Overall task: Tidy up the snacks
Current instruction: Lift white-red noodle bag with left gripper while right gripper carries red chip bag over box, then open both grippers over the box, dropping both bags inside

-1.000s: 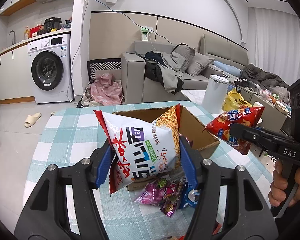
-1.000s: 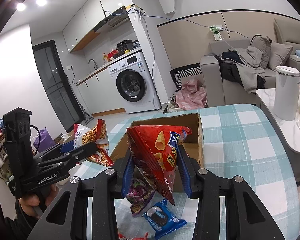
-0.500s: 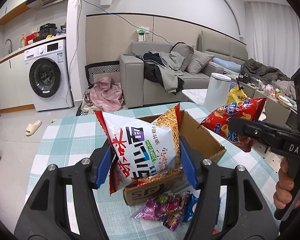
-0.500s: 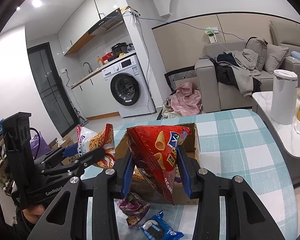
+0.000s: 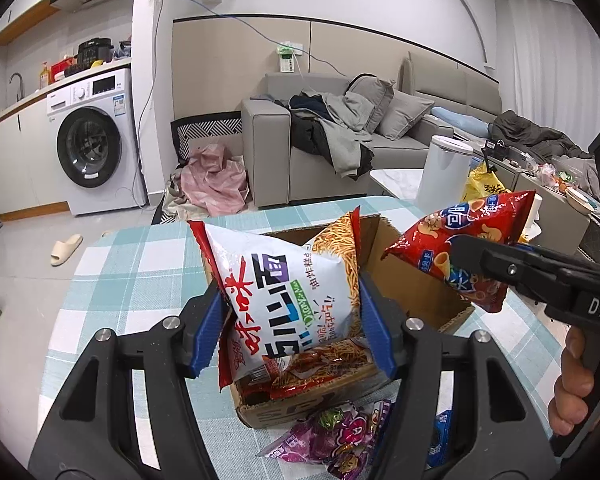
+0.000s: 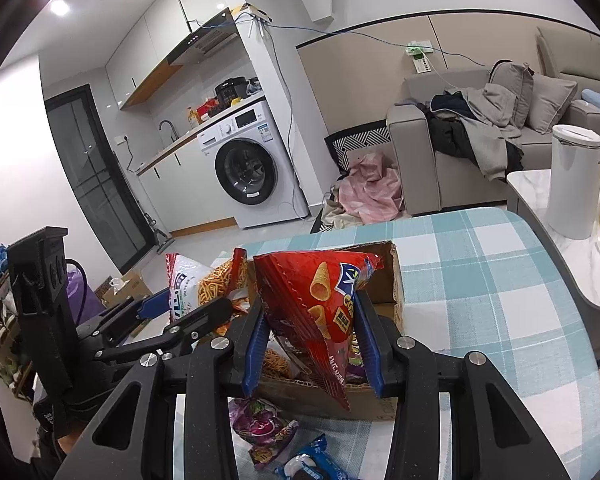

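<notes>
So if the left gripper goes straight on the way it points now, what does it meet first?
Most likely the open cardboard box. The left gripper, shut on the white noodle snack bag, points slightly down over the box, where another noodle bag lies. Depth is unclear, so it may reach that bag first.

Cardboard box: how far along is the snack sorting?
Done: noodle packets already lie in the cardboard box. In hand: left gripper holds the white noodle bag, right gripper the red cone-snack bag, both over the box. Left: purple candy packs and blue cookie pack on the table.
</notes>
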Demonstrator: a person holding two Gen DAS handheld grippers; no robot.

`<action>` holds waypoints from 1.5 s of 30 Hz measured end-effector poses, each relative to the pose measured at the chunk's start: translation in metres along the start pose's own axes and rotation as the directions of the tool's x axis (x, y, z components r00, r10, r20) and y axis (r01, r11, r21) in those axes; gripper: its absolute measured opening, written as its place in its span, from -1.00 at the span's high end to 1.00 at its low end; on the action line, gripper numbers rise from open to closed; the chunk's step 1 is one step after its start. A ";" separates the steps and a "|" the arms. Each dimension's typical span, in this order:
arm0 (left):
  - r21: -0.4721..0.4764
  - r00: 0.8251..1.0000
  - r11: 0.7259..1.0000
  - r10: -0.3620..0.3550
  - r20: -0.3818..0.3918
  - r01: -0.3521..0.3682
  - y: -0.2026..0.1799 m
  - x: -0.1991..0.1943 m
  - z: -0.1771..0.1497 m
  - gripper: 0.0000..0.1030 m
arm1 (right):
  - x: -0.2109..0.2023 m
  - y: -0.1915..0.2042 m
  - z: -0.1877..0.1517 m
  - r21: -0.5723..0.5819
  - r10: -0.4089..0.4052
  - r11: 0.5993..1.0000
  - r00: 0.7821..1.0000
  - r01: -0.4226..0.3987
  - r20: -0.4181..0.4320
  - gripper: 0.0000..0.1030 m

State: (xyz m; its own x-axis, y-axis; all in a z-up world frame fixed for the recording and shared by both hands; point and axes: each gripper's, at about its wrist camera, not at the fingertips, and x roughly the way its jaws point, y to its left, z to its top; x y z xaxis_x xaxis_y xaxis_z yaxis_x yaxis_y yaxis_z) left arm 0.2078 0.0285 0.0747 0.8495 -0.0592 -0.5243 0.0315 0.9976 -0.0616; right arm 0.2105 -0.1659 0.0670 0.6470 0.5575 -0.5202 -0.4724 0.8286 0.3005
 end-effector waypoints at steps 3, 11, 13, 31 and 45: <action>-0.008 1.000 1.000 0.000 -0.010 0.000 0.002 0.011 -0.002 -0.15 | 0.008 -0.001 0.001 0.006 0.003 1.000 1.000 -0.003 -0.010 0.20; -0.006 1.000 1.000 0.008 -0.024 -0.008 0.005 0.034 -0.006 -0.15 | 0.030 -0.003 0.000 0.011 -0.001 1.000 0.999 0.001 -0.044 0.20; 0.007 1.000 1.000 0.017 -0.018 -0.017 0.002 0.038 -0.007 -0.15 | 0.035 -0.004 -0.001 0.014 -0.003 1.000 0.999 0.004 -0.052 0.20; 0.046 0.998 0.999 0.007 -0.067 -0.004 -0.005 0.065 -0.020 -0.16 | 0.070 -0.024 -0.008 0.023 -0.089 0.996 0.992 0.091 -0.089 0.20; 0.068 0.995 0.998 0.017 -0.098 -0.010 0.003 0.074 -0.029 -0.20 | 0.066 -0.031 -0.015 0.082 -0.036 0.995 0.991 0.047 -0.127 0.21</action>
State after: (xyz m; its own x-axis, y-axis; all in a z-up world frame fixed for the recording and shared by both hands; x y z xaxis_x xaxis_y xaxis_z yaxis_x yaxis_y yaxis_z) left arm 0.2555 0.0261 0.0116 0.7941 -0.0458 -0.6061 0.0585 0.9983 0.0012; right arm 0.2585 -0.1551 0.0110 0.5823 0.5160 -0.6282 -0.3905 0.8553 0.3405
